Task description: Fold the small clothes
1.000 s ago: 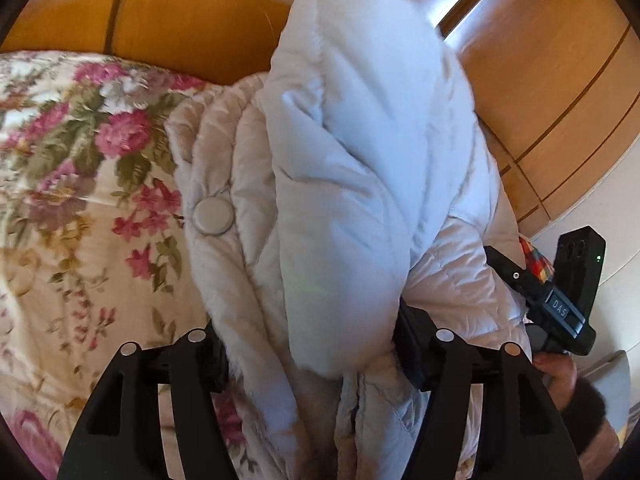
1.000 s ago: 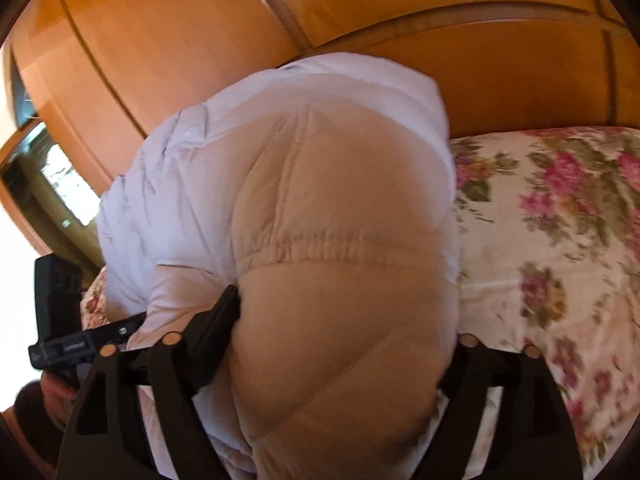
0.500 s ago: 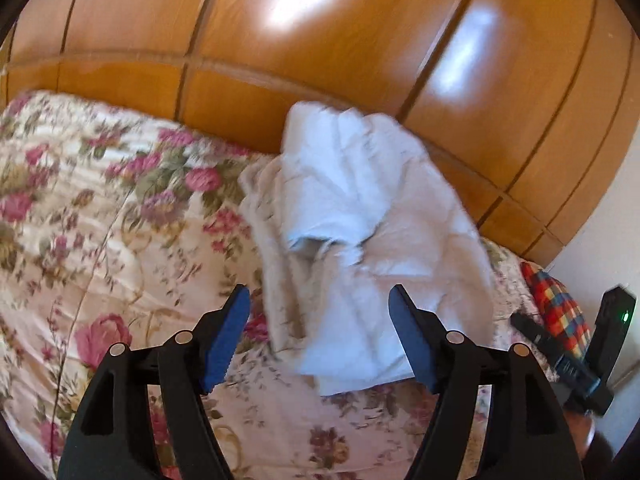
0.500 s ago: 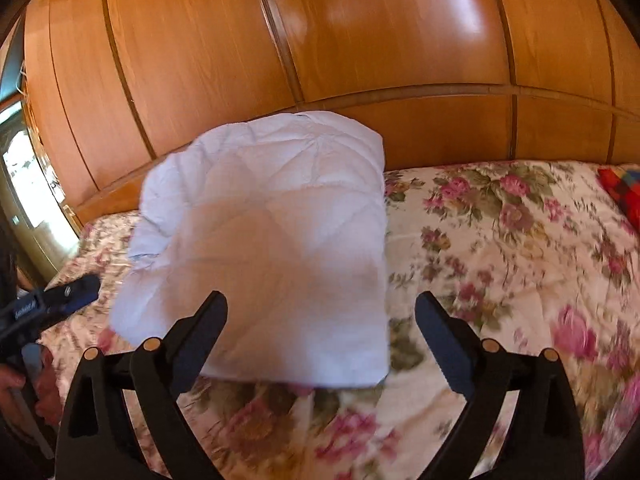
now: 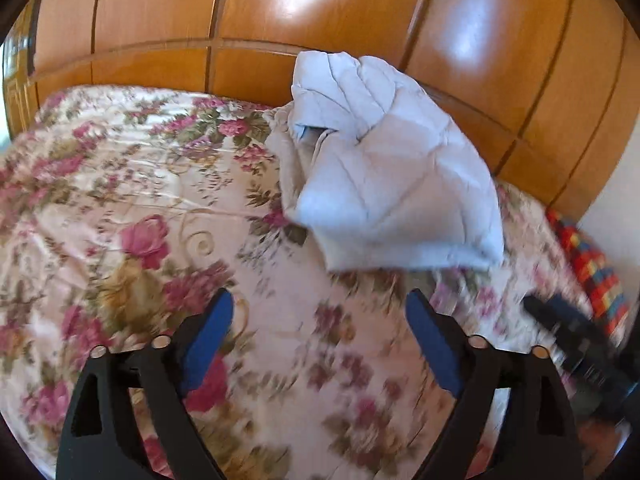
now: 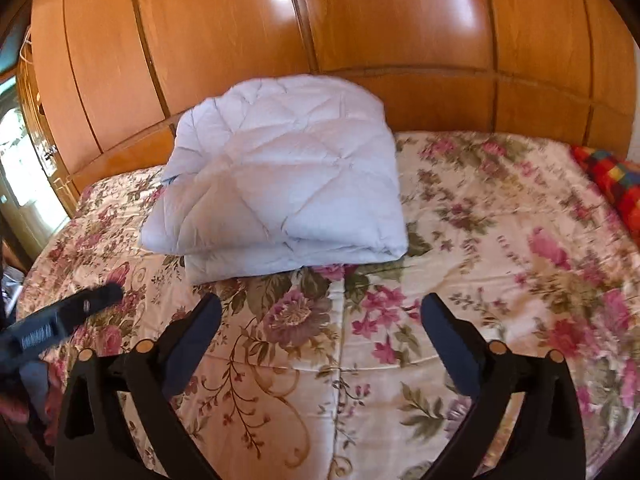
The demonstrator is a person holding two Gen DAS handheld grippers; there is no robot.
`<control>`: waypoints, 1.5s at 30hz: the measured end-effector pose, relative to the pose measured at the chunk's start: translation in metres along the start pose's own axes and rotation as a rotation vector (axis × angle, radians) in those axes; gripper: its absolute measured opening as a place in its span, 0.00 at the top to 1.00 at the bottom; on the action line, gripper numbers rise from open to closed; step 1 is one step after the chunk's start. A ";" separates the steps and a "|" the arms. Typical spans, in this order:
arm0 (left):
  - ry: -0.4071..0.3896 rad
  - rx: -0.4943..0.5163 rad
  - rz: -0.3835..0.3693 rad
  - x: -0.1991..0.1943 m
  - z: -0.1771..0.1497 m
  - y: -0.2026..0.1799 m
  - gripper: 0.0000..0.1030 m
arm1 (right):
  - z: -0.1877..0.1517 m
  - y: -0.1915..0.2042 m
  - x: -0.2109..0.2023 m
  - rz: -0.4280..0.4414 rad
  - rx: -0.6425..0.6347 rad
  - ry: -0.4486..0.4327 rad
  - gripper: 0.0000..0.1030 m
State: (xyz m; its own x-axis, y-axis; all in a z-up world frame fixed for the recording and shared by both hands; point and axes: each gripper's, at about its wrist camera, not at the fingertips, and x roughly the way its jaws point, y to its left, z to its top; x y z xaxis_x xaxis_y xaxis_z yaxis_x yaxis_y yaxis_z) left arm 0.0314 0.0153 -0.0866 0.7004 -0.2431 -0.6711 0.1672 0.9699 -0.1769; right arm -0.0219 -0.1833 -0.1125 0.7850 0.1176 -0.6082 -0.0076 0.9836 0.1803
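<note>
My left tongs [image 5: 319,312] are spreading apart with nothing between their blue pads [image 5: 208,334], only the flowered bedspread below them. My right tongs [image 6: 320,316] are widening too, and they grip nothing either. The pale white quilted puffer jacket [image 6: 280,196] lies folded into a thick bundle on the bed [image 6: 500,240], up at the head edge, touching or nearly touching the glossy orange wooden headboard [image 6: 400,32] (I cannot tell which). From my right view it sits toward the left half of the bed as a fairly neat stack of layers; from my left view [image 5: 384,168] it looks lumpier, with a cream inner layer poking out at its left side. It lies well ahead of both tongs, apart from them. A red, blue and yellow checked cloth [image 6: 612,184] lies at the bed's right edge. Each tongs' black body shows blurred at the margin of the other's view.
</note>
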 end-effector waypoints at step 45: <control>-0.135 0.089 0.225 -0.073 -0.016 -0.013 0.03 | -0.003 0.027 -0.050 -0.092 -0.053 -0.096 0.02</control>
State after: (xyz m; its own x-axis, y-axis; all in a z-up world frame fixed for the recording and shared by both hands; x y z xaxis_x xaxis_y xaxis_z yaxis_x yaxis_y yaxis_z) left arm -0.0331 0.0204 -0.0465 0.8122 -0.0232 -0.5829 0.0531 0.9980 0.0342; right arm -0.0631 -0.1623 -0.0800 0.8397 0.0157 -0.5428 0.0362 0.9957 0.0847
